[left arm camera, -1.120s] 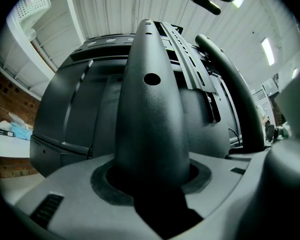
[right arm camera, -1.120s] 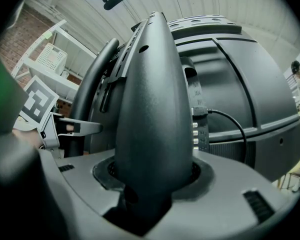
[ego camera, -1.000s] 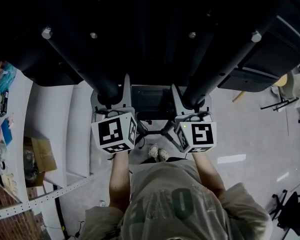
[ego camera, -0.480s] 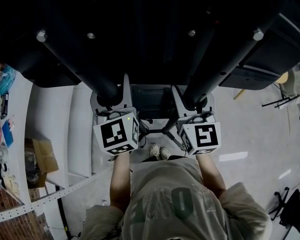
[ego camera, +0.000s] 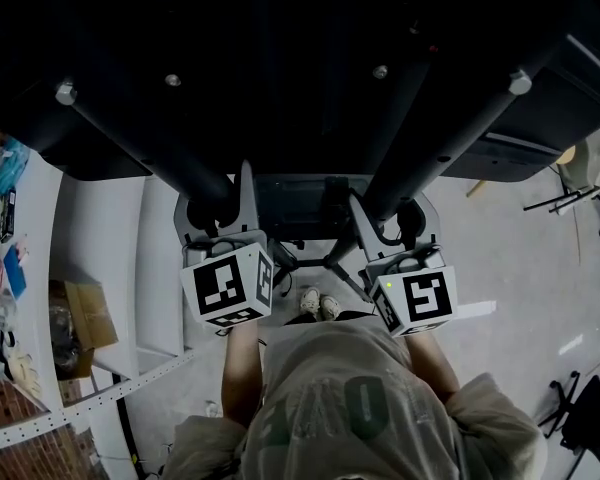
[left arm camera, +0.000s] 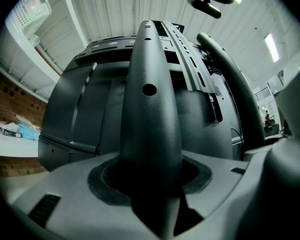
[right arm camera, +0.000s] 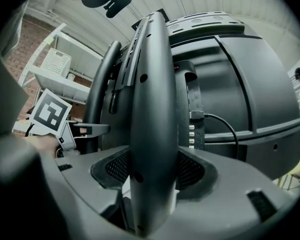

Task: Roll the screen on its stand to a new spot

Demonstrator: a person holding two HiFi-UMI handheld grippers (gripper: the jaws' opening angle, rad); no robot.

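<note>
At the far left a white table (ego camera: 35,208) carries bright clutter, and a cardboard box (ego camera: 80,308) sits low beside the white shelf unit (ego camera: 130,258). The screen (ego camera: 280,78) fills the top of the head view with its black back towards the person, and it is borne on the stand's two dark posts. The left claw (ego camera: 215,200) points level and is closed round the left post (ego camera: 150,148), which fills the gap between its jaws in the left gripper view. Between the two claws the stand's dark base (ego camera: 300,203) rests on the grey floor (ego camera: 510,258), with the person's shoes (ego camera: 317,305) just behind it. The right claw (ego camera: 390,220) has just been opening its jaws. The right post (ego camera: 450,133) stands between them, but the right gripper view shows the meshed pads (right arm camera: 192,171) clear of it on both sides. A black cable (right arm camera: 225,126) plugs into the screen's back to the right of that post
</note>
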